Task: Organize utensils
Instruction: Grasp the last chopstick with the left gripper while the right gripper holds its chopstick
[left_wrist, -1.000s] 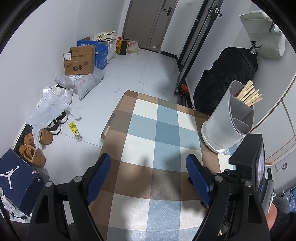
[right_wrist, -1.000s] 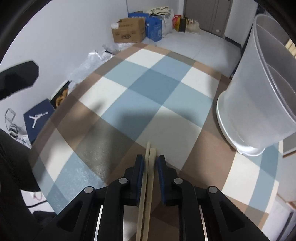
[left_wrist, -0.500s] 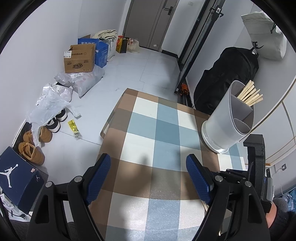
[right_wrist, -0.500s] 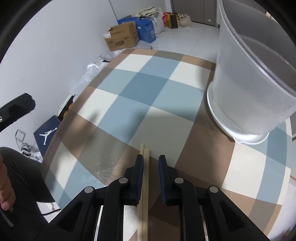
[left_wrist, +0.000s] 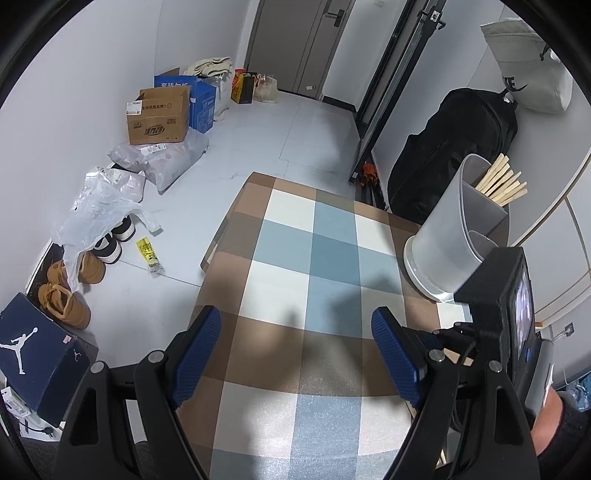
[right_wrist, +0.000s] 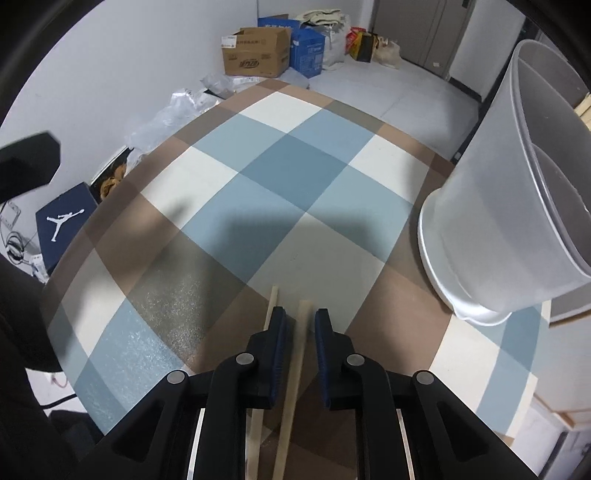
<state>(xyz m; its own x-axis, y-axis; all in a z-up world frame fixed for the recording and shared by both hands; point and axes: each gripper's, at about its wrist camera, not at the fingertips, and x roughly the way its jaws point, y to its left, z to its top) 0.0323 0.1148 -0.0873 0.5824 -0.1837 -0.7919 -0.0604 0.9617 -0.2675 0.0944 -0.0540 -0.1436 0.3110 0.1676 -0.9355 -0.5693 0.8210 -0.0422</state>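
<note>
Right tool (right_wrist: 300, 320): jaws narrow around one pale wooden chopstick (right_wrist: 291, 387), gaps either side, so firm grip cannot be told. Second pale chopstick (right_wrist: 272, 295) sits outside left finger. Re-centre both sticks, squeeze, then lift to translucent plastic divided holder (right_wrist: 498, 221) on checked surface (right_wrist: 277, 166). Left tool (left_wrist: 295, 354) apart, empty.

Earlier: both sticks lay between pads.

Left gripper (left_wrist: 297, 350) fingers spread wide, empty; right gripper (right_wrist: 300, 332) fingers nearly closed, angled down.
</note>
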